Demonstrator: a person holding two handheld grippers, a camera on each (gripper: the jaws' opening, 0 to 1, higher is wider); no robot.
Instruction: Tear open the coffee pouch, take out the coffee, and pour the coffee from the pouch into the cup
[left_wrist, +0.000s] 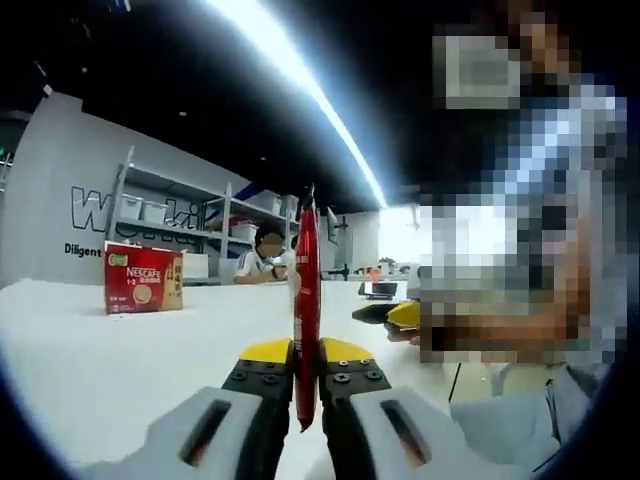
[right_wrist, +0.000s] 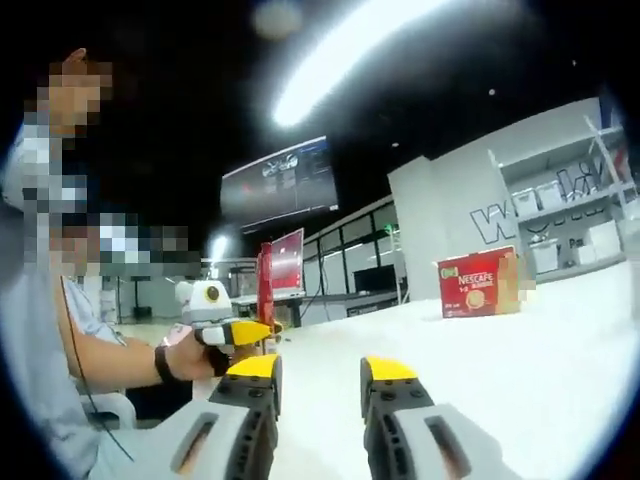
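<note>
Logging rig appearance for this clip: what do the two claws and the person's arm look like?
Both the left claw and the right claw have grey bodies with slotted jaws, black screwed sections and yellow tips. The person's arm wears a dark wristband and a light short sleeve.

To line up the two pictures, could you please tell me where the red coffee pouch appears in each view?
Left gripper view: coffee pouch stands upright at centre, clamped in the left gripper.
Right gripper view: left of centre, edge-on, above the left gripper.
Shared landmark: the red Nescafe box on the white table.

White table (right_wrist: 560, 350) mostly open; only obstacle Nescafe box (right_wrist: 477, 282) at far side.
</note>
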